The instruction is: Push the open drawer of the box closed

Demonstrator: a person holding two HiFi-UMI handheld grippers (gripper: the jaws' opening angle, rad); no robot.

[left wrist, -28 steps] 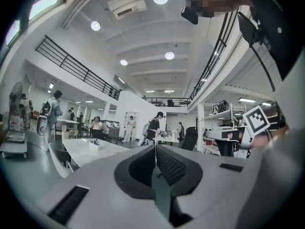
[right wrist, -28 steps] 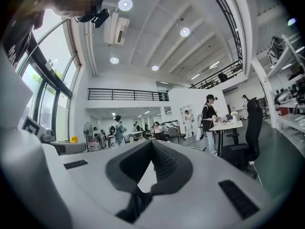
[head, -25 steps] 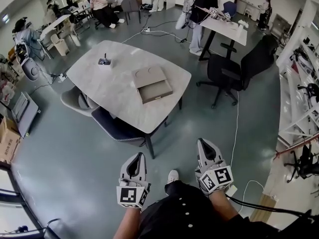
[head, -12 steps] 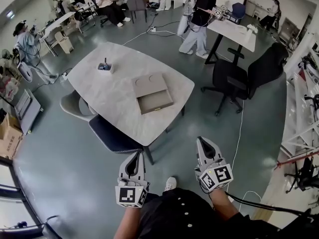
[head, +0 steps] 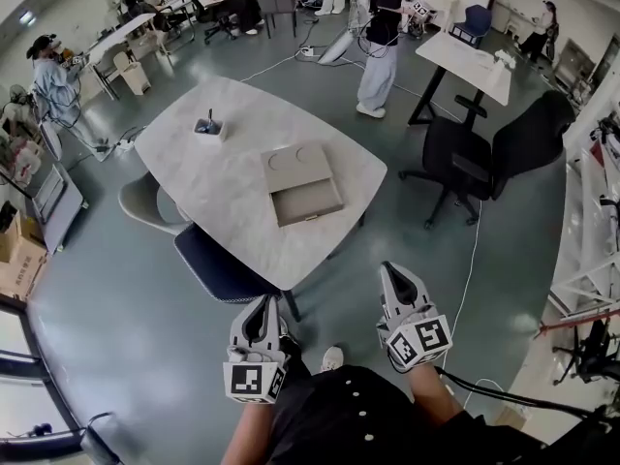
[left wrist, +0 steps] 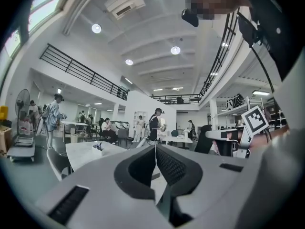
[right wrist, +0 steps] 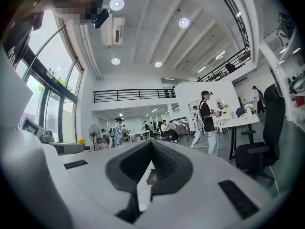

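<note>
Drawer (head: 308, 201) lies open, well ahead of left tool (head: 263, 306) and right tool (head: 391, 273).

Head view downward, gripper views toward table (head: 223, 177)

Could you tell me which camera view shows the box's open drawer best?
The head view: the drawer is seen whole from above, pulled out of the box. The right gripper view shows a sliver between its jaws; the left, nothing clear.

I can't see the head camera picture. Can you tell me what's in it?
A grey box with its drawer pulled open sits on a pale table. The left gripper and right gripper, both shut, are held short of the table, touching nothing.
</note>
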